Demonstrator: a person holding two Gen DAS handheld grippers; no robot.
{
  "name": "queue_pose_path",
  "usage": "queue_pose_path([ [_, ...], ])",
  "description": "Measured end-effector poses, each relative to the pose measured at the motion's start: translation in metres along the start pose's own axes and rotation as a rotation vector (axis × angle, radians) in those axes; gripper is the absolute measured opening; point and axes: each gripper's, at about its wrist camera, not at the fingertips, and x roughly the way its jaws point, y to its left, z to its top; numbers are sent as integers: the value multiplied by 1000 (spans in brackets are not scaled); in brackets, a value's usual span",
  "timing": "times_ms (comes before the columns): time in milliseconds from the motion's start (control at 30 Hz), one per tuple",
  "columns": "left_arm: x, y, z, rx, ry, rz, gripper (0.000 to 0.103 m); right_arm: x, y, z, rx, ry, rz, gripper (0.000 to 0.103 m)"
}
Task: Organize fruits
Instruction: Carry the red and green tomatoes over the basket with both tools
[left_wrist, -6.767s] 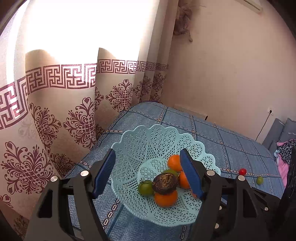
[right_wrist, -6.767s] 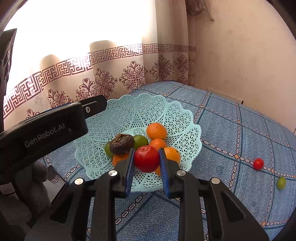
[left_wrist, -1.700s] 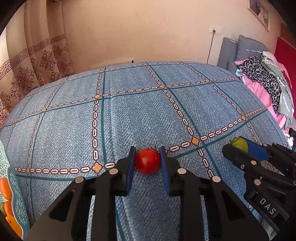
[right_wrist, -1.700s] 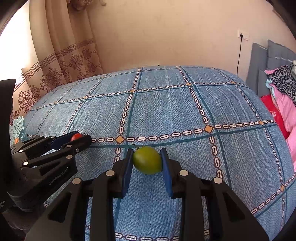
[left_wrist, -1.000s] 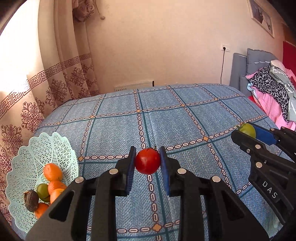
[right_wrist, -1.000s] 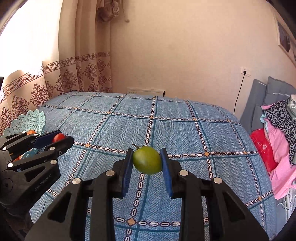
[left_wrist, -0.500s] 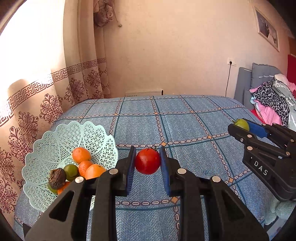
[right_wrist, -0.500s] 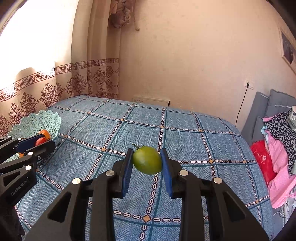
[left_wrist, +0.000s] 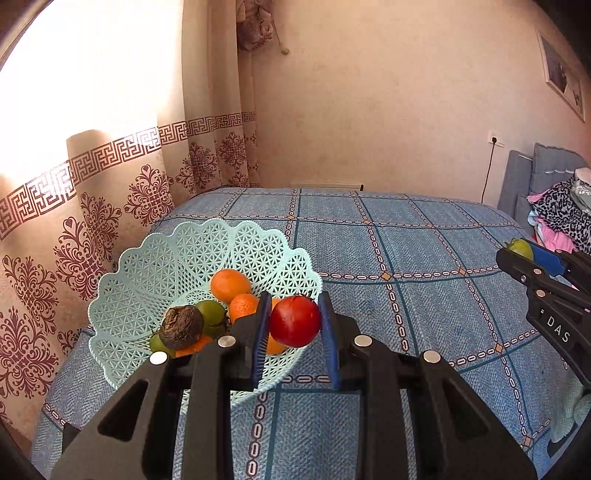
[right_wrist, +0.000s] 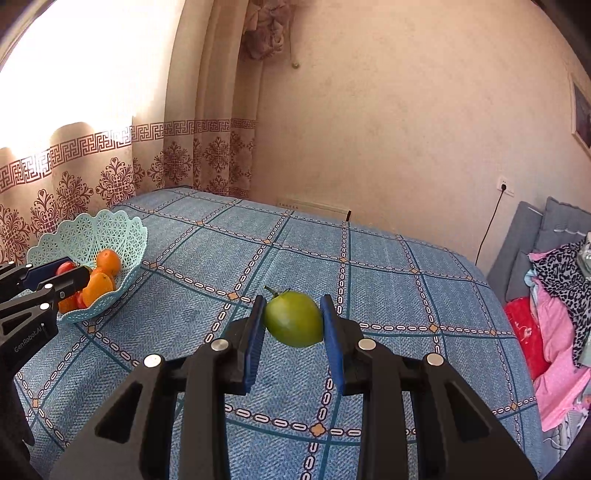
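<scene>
My left gripper (left_wrist: 295, 325) is shut on a red tomato (left_wrist: 294, 320), held just above the near right rim of the pale green lattice basket (left_wrist: 147, 266). The basket holds several oranges (left_wrist: 229, 284), a green fruit (left_wrist: 211, 312) and a dark wrinkled fruit (left_wrist: 182, 326). My right gripper (right_wrist: 293, 323) is shut on a green fruit with a short stem (right_wrist: 293, 323), hanging above the middle of the blue bed cover (right_wrist: 388, 288). In the right wrist view the basket (right_wrist: 88, 236) sits far left, with the left gripper (right_wrist: 66, 271) beside it.
The blue patterned bed cover (left_wrist: 406, 258) spreads right of the basket. Patterned curtains (left_wrist: 110, 177) hang behind and left of it. A grey headboard (right_wrist: 546, 236) and a pile of pink and leopard-print clothes (right_wrist: 561, 302) lie at the right edge. A wall socket (right_wrist: 504, 182) has a cable.
My left gripper has carried the tomato left and closer to the basket, now over its rim. My right gripper still holds the green fruit, and the basket shows nearer at its left.
</scene>
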Motion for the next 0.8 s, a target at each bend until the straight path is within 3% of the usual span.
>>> queue_pose_path([
  [400, 2, 46, 4, -96, -8, 65, 26, 0, 18, -5, -42, 6, 15, 30],
  [500, 1, 56, 6, -101, -19, 107, 26, -1, 21, -4, -51, 4, 17, 30],
  [800, 7, 73, 7, -129, -4, 140, 26, -3, 43, 1, -101, -1, 38, 30],
])
